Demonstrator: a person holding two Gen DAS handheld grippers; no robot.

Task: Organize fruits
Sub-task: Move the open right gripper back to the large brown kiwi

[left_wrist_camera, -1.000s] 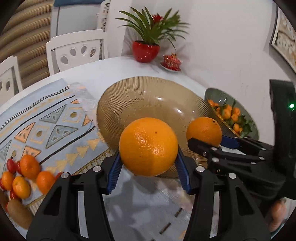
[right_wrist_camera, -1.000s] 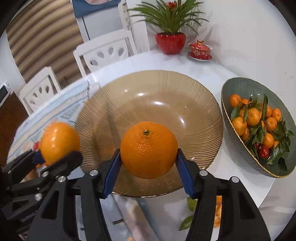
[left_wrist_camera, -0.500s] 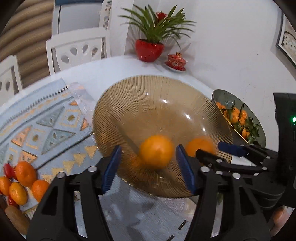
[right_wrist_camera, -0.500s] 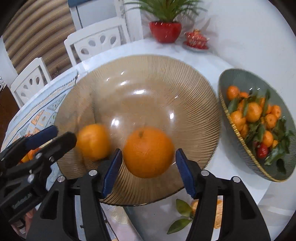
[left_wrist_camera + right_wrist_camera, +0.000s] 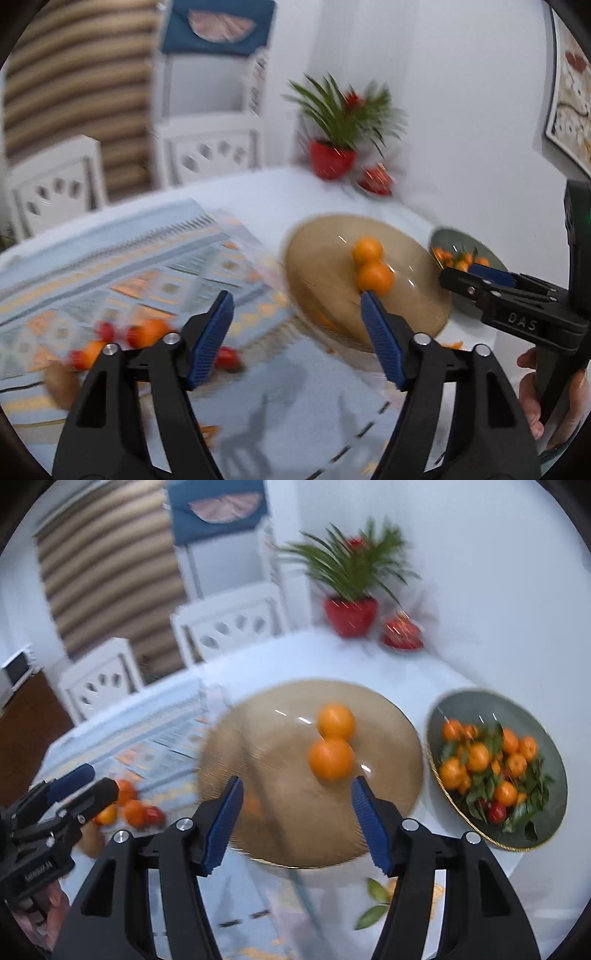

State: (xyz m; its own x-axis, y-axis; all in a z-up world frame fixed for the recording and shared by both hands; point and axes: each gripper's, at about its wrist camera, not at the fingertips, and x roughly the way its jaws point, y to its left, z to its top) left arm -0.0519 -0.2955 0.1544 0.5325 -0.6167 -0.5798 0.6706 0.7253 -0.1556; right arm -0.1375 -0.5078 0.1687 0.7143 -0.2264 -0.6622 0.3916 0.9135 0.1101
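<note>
Two oranges (image 5: 331, 757) now sit touching in the big amber glass bowl (image 5: 258, 775), so that part looks done. The green bowl (image 5: 546, 746) beside it holds small tangerines with leaves. More little fruits (image 5: 147, 332) wait on the patterned mat (image 5: 129, 258). The left gripper (image 5: 295, 332) and right gripper (image 5: 295, 812) are both wide open, holding nothing.

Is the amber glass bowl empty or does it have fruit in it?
Not empty: two oranges lie touching inside the amber glass bowl; both grippers' jaws are open.
</note>
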